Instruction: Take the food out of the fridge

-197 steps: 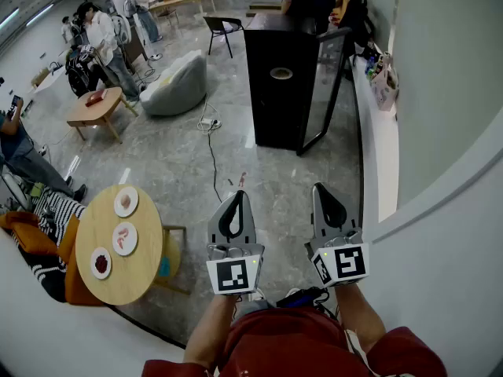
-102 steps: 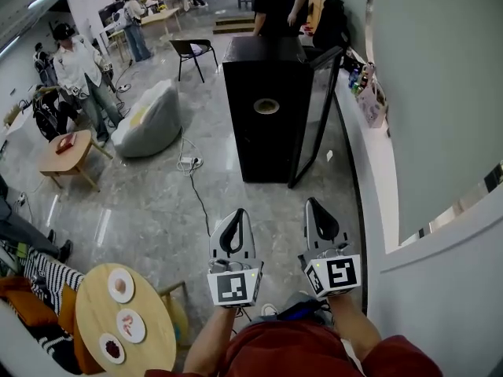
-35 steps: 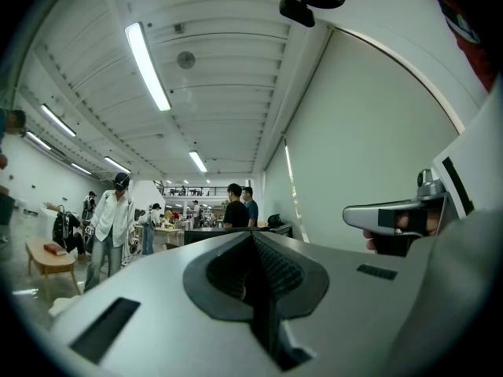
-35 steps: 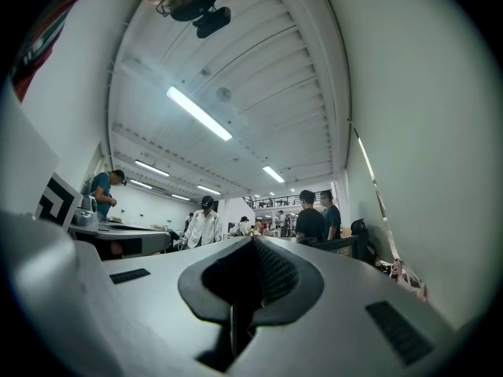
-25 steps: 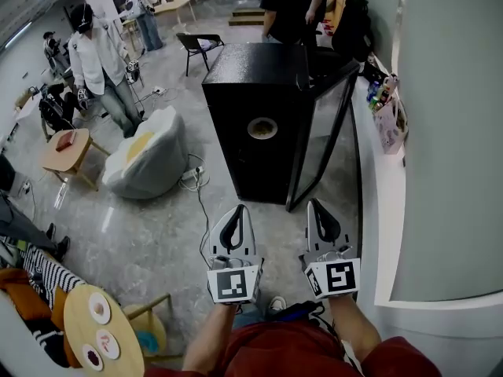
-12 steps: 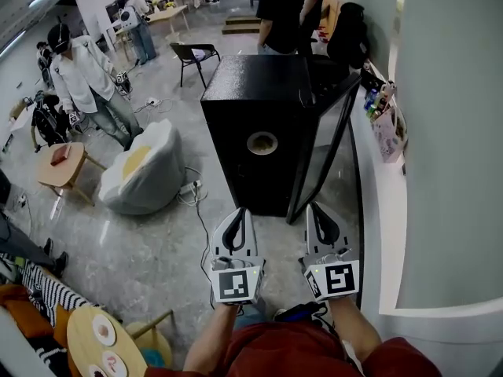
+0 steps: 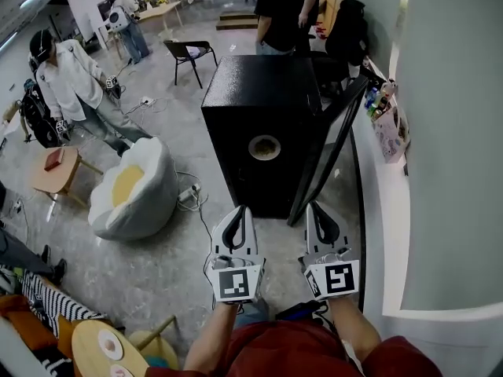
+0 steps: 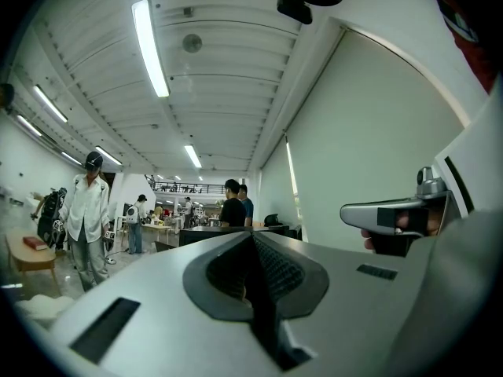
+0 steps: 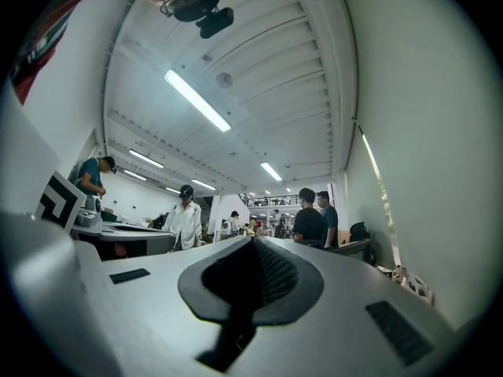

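Observation:
The black fridge stands on the floor ahead, with a round pale mark on its near face. Its glass door hangs open at the right. No food shows; the inside is hidden from here. My left gripper and right gripper are held side by side short of the fridge, both shut and empty. In the left gripper view the shut jaws meet at the left gripper, with the fridge top beyond. In the right gripper view the right gripper is shut too.
A white and yellow beanbag lies left of the fridge, with a cable on the floor. A white ledge with bags runs along the right wall. A round wooden table is at the bottom left. People stand behind the fridge and at the left.
The fridge has come closer and sits larger in the view. The beanbag and the round table have slid down and left. Both grippers stay shut and side by side.

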`<state>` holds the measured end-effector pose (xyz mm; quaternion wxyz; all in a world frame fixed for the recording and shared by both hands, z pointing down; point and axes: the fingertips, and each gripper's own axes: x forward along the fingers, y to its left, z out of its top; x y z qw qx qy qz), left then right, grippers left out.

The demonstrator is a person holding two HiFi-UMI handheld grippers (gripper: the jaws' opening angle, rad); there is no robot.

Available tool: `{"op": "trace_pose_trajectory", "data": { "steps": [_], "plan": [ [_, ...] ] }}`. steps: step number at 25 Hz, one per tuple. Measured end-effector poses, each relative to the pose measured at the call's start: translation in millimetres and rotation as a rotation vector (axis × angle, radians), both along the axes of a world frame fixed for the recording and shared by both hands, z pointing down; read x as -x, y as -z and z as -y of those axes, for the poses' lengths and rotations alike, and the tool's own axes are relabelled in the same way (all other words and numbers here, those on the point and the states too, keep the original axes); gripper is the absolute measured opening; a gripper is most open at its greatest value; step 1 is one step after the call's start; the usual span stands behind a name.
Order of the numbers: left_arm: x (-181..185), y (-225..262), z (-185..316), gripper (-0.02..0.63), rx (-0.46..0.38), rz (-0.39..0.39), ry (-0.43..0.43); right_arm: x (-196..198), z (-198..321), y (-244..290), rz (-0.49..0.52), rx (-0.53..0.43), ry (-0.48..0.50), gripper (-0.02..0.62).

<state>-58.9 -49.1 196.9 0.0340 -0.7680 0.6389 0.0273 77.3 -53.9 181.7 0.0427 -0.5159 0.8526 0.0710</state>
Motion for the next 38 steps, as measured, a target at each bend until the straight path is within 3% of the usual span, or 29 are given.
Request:
{"op": "trace_pose_trajectory", "data": {
  "steps": [4,11,15,19,26,38],
  "plan": [
    [14.3,3.2,18.0,0.012,-0.044,-0.041,-0.018,17.0,16.3,-1.0,-0.008,-0.002,-0.014,0.023],
    [45.2,-2.7,50.3,0.012,0.002,0.000,-0.030,46.5,46.5,-0.6,-0.019,-0.016,-0.036,0.023],
    [58.7,1.4,69.8,0.012,-0.059,-0.065,-0.054,63.4,62.0,-0.9,-0.029,-0.021,-0.050,0.023],
    [66.2,-3.8,86.2,0.012,-0.052,-0.064,-0.085,70.9,74.0,-6.6,-0.032,-0.016,-0.076,0.023],
    [60.5,-6.7,101.6,0.012,-0.055,-0.066,-0.119,63.7,85.0,-11.2,-0.034,-0.013,-0.106,0.023],
    [38.6,-10.6,108.7,0.012,-0.052,-0.065,-0.086,37.4,97.5,-17.8,-0.023,-0.010,-0.084,0.023]
  ]
}}
